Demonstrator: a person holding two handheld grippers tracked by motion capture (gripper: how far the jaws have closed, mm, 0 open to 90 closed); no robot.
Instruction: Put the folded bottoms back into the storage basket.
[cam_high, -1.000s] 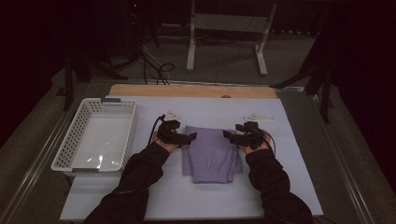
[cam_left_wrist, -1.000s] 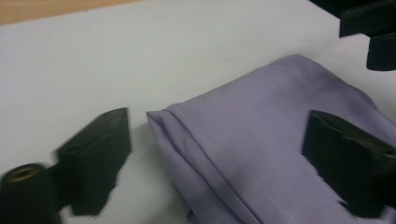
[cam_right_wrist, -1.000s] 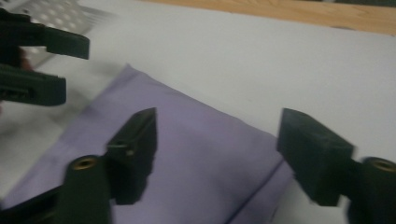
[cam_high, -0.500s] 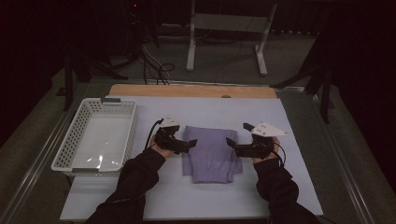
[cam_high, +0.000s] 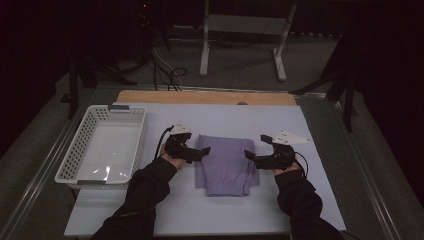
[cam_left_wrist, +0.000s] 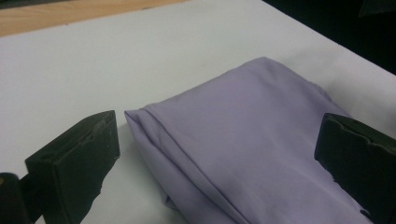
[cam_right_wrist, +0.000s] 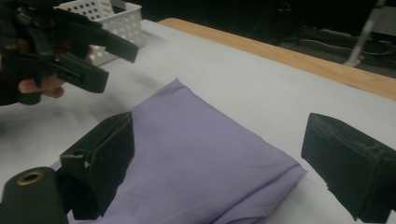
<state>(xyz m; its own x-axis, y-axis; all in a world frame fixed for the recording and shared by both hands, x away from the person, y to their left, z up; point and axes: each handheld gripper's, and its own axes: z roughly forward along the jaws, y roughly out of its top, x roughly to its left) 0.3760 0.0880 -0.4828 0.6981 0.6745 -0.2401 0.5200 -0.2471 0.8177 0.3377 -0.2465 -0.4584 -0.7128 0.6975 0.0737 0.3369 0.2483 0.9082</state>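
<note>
A folded lavender cloth (cam_high: 226, 162) lies flat in the middle of the pale mat (cam_high: 220, 120). My left gripper (cam_high: 204, 151) hovers at the cloth's upper left corner, pointing right. Its jaws have just been opening and stand wide, free of the cloth (cam_left_wrist: 261, 116), whose folded corner lies between them. My right gripper (cam_high: 249, 156) sits at the upper right edge, pointing left. Its jaws too have just been opening and straddle the cloth (cam_right_wrist: 196, 154) without pressing it. In the right gripper view the left gripper (cam_right_wrist: 120, 67) shows at the far upper left.
A white perforated basket (cam_high: 75, 145) stands on the left of the table. A wooden strip (cam_high: 205, 97) runs along the mat's far edge. Beyond it are a metal stand (cam_high: 240, 40) and cables on a dark floor.
Both grippers have come off the cloth's upper corners with their jaws spread. The right one has drawn back to the right; the left has barely shifted. The cloth stays flat.
</note>
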